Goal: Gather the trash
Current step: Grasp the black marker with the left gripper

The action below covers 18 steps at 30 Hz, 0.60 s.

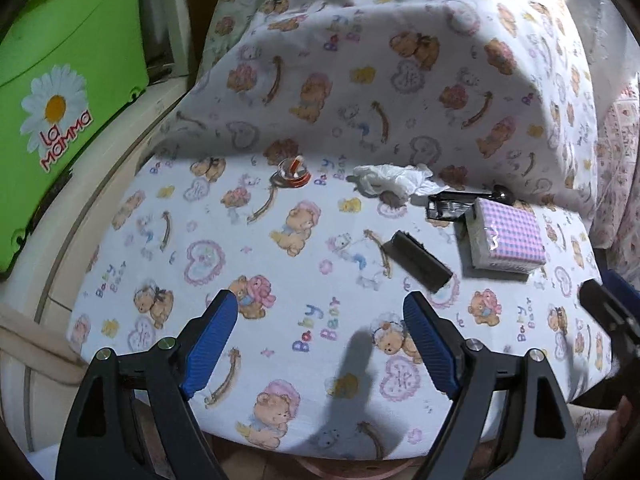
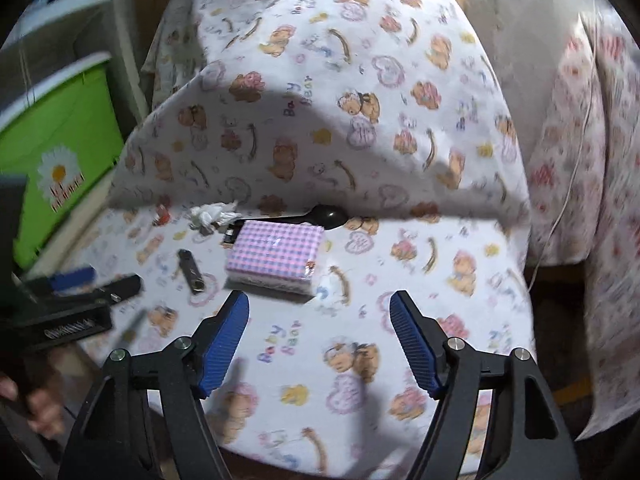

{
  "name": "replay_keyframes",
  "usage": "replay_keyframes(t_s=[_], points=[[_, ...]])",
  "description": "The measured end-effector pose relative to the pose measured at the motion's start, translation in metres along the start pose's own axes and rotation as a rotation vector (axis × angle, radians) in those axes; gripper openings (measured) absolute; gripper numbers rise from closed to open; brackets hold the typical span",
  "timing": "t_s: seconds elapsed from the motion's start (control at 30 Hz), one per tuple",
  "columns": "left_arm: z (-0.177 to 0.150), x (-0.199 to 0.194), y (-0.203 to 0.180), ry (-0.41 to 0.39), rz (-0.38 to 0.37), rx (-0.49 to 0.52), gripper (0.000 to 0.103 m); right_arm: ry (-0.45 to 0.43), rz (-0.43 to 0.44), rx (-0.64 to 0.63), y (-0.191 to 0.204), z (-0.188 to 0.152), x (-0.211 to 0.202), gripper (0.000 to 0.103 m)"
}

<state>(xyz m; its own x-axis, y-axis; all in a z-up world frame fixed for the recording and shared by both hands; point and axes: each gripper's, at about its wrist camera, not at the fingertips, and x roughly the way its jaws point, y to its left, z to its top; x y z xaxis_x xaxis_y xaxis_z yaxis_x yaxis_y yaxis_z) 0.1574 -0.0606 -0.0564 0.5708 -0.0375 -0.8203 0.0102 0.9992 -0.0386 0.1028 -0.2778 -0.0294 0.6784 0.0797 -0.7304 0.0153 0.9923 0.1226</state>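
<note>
A matt white cotton-like sheet printed with teddy bears [image 1: 304, 240] covers the surface, and the crumpled white tissue paper [image 1: 394, 179] on it looks soft and creased. The pink-checked tissue pack [image 2: 276, 254] has glossy plastic wrap, and the black spoon [image 2: 328, 216] shines like smooth plastic. The green plastic bin [image 1: 68, 92] is smooth and slightly glossy; the gripper pads [image 1: 212, 340] are ribbed blue rubber on matt black plastic

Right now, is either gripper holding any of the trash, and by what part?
Nothing is held. The left gripper and right gripper are both open and empty above the sheet.
</note>
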Motion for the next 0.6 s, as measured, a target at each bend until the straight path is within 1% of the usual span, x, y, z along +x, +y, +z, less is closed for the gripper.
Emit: replay_keyframes(t_s=[0.07,0.17,0.27,0.3,0.33,0.37,0.4,0.47,0.53,0.57,0.6], points=[[-0.001,0.001,0.002,0.010,0.010,-0.020,0.083,0.001,-0.009,0.005,-0.001,0.001,-0.001,0.075],[0.000,0.002,0.002,0.012,-0.014,-0.044,0.083,0.026,-0.005,0.014,-0.004,0.005,0.001,0.075],[0.000,0.000,-0.001,-0.016,0.027,-0.024,0.083,0.040,0.013,0.023,-0.006,0.009,0.004,0.074],[0.001,0.000,-0.002,-0.027,0.028,-0.035,0.083,0.043,0.014,0.028,-0.007,0.010,0.004,0.068],[0.002,-0.002,-0.002,-0.039,0.020,-0.049,0.083,0.047,0.014,0.035,-0.009,0.010,0.005,0.065],[0.002,-0.004,-0.003,-0.054,0.013,-0.061,0.083,0.053,0.020,0.042,-0.010,0.011,0.006,0.062],[0.004,-0.006,-0.005,-0.065,0.014,-0.061,0.083,0.060,0.028,0.048,-0.012,0.011,0.007,0.062],[0.010,-0.004,-0.014,-0.059,0.034,-0.038,0.083,0.062,0.029,0.063,-0.015,0.011,0.007,0.062],[0.017,0.001,-0.021,-0.047,0.047,-0.044,0.083,0.050,0.001,0.058,-0.016,0.011,0.006,0.062],[0.020,0.004,-0.025,-0.034,0.046,-0.048,0.083,0.050,-0.007,0.045,-0.015,0.010,0.006,0.062],[0.024,0.007,-0.030,-0.022,0.030,-0.050,0.083,0.052,-0.015,0.034,-0.015,0.010,0.007,0.062]])
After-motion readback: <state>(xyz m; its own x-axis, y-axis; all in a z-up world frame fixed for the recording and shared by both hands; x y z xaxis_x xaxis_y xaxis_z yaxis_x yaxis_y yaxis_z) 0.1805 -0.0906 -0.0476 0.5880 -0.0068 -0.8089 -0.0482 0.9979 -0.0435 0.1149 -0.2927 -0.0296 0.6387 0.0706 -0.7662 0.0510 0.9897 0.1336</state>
